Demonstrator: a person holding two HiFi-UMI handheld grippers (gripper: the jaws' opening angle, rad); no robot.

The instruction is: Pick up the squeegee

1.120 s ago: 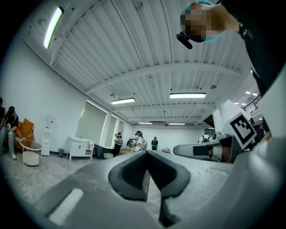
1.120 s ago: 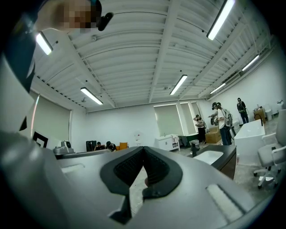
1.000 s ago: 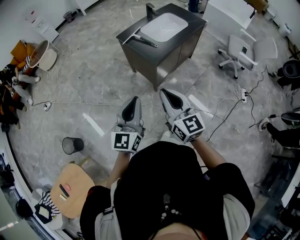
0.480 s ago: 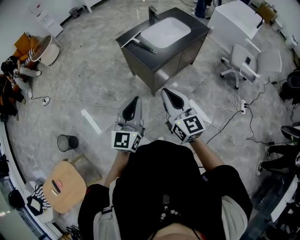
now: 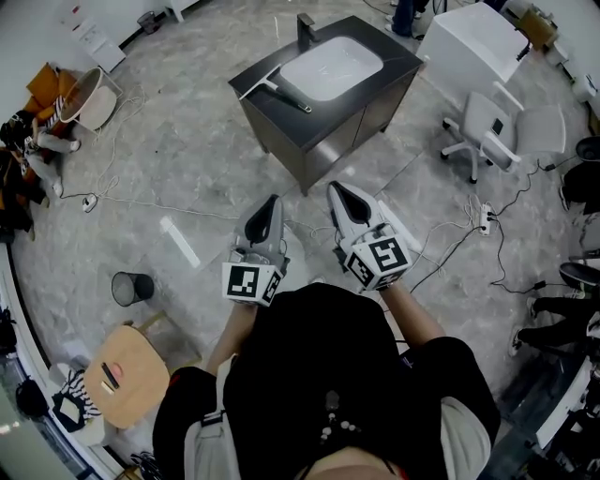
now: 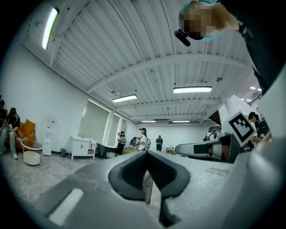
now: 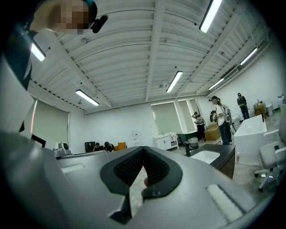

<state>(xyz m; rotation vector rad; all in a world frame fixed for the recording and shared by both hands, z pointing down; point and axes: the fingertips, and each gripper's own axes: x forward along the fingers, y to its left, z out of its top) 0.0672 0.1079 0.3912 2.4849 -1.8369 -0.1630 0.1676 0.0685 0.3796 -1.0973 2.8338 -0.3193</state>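
Observation:
The squeegee (image 5: 274, 84) lies on the dark counter of a sink cabinet (image 5: 305, 131), left of the white basin (image 5: 330, 67), its pale blade at the counter's left edge and its dark handle pointing toward the basin. Both grippers are held level in front of the person, well short of the cabinet. My left gripper (image 5: 270, 202) is shut with nothing in it; in the left gripper view its jaws (image 6: 147, 154) meet at the tip. My right gripper (image 5: 337, 190) is shut and empty too, its jaws (image 7: 144, 150) closed in the right gripper view, where the basin (image 7: 204, 156) shows at right.
A black faucet (image 5: 305, 23) stands behind the basin. A white office chair (image 5: 492, 131) and a white cabinet (image 5: 469, 42) are to the right, cables and a power strip (image 5: 485, 214) on the floor. A black bin (image 5: 127, 287) and a wooden stool (image 5: 122, 367) are at left. Several people stand far off.
Both grippers and the person have moved toward the sink cabinet, which sits slightly nearer in the head view. Jaws stay shut.

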